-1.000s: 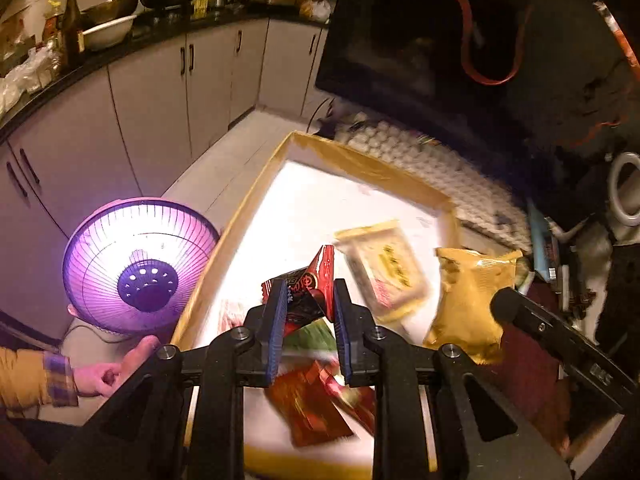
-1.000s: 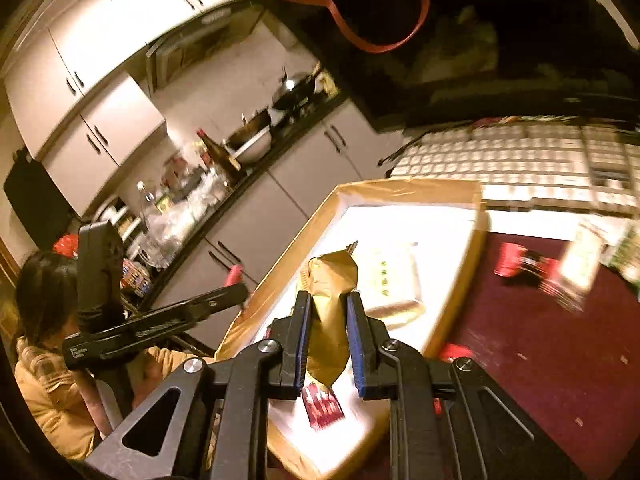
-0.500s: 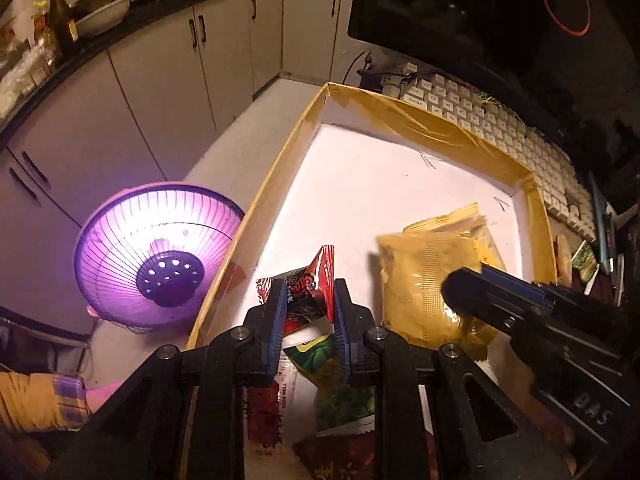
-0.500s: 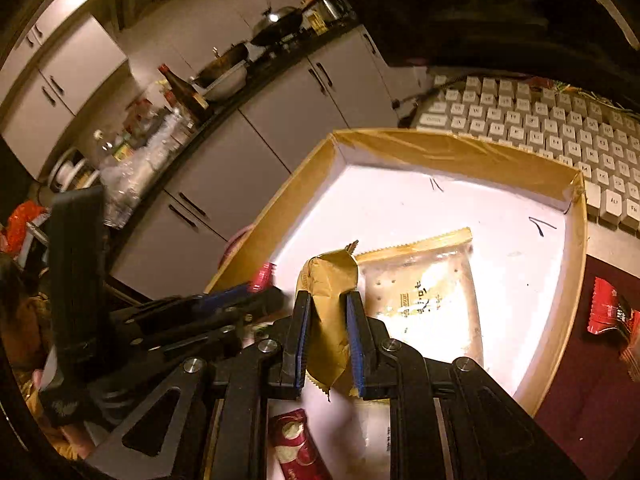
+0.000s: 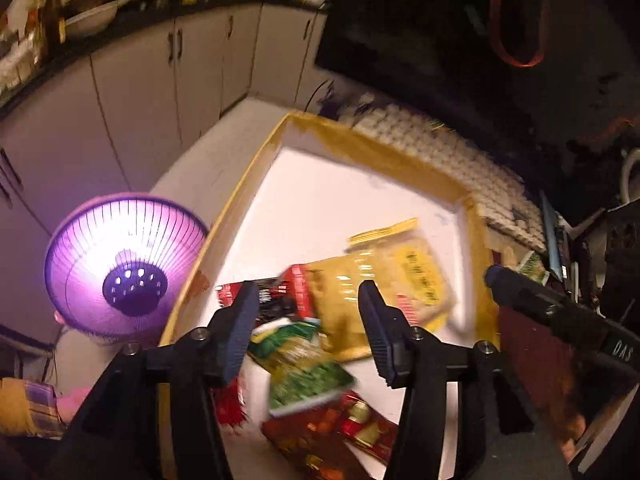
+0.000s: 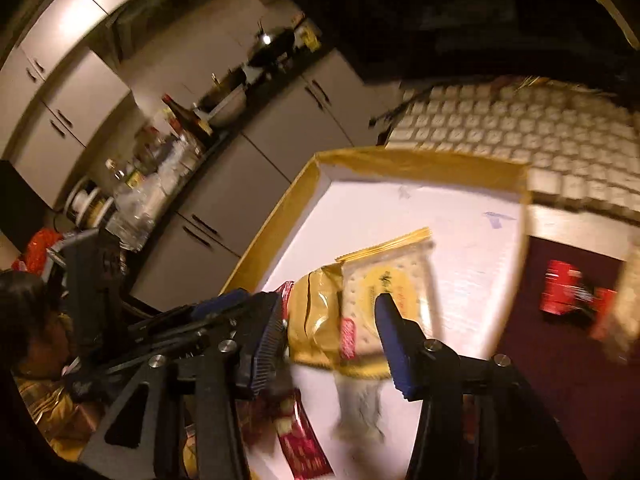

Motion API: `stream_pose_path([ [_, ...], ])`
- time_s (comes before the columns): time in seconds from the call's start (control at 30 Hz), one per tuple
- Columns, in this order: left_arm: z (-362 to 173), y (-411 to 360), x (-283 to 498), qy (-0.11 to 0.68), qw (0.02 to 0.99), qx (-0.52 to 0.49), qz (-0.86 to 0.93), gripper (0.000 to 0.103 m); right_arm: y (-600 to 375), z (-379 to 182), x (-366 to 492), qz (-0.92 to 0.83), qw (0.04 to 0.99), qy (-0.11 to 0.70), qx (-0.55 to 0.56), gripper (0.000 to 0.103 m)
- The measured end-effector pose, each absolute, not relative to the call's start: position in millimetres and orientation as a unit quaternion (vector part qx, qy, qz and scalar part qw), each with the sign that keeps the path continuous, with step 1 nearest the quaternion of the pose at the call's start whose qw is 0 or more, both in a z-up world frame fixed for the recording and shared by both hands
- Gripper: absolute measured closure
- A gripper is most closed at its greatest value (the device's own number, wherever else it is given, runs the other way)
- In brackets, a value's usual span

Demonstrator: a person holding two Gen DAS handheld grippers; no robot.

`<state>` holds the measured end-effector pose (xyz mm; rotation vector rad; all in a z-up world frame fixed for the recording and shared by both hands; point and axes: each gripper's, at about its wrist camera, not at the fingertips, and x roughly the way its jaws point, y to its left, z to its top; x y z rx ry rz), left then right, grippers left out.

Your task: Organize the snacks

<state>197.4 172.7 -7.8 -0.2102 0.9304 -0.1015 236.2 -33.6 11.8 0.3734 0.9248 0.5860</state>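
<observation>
A shallow box (image 5: 360, 148) with yellow walls and a white floor holds the snacks. My left gripper (image 5: 306, 322) is open and empty above it. Below it lie a small red and black packet (image 5: 276, 294), a gold packet (image 5: 340, 304), a clear cracker packet (image 5: 416, 268), a green packet (image 5: 300, 364) and red packets (image 5: 344, 436). My right gripper (image 6: 328, 332) is open and empty over the same box (image 6: 420, 164), above the gold packet (image 6: 316, 316) and the cracker packet (image 6: 384, 284). The right gripper's body shows at the right of the left wrist view.
A white keyboard (image 6: 520, 128) lies behind the box. A red packet (image 6: 568, 294) lies on the dark red mat right of the box. A glowing purple heater (image 5: 124, 264) stands on the floor to the left. Kitchen cabinets (image 5: 160, 80) run behind.
Both grippers opened. The left let go of the red and black packet and the right let go of the gold packet; both packets now lie in the box.
</observation>
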Motion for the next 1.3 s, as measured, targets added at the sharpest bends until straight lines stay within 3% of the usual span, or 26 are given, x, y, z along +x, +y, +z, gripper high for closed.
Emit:
stream_pose_path([
  [0.07, 2.5, 161.1, 189.7, 0.437, 0.893, -0.094, -0.057, 0.051, -58.9, 18.3, 223.7, 0.269, 0.844, 0.422, 0.190, 0.037],
  [0.3, 34.3, 84.4, 156.4, 0.400, 0.906, -0.035, -0.132, 0.051, -149.4, 11.1, 210.8, 0.182, 0.855, 0.421, 0.241, 0.036],
  [0.43, 36.7, 68.0, 146.1, 0.402, 0.902, -0.029, -0.153, 0.051, -158.4, -18.3, 205.2, 0.197, 0.827, 0.458, 0.259, 0.061],
  [0.53, 35.0, 62.3, 141.0, 0.408, 0.900, -0.026, -0.151, 0.051, -141.4, -39.0, 194.6, 0.224, 0.809, 0.483, 0.249, 0.068],
  [0.7, 28.4, 59.9, 139.7, 0.420, 0.895, -0.036, -0.145, 0.051, -114.2, -56.2, 187.1, 0.247, 0.796, 0.500, 0.233, 0.069],
  [1.03, 16.5, 52.7, 143.8, 0.439, 0.885, -0.047, -0.146, 0.051, -88.4, -54.3, 178.5, 0.247, 0.818, 0.490, 0.173, 0.087],
  [1.3, 12.3, 30.5, 148.0, 0.451, 0.878, -0.034, -0.160, 0.051, -149.7, -35.3, 130.9, 0.211, 0.859, 0.418, 0.206, 0.089],
])
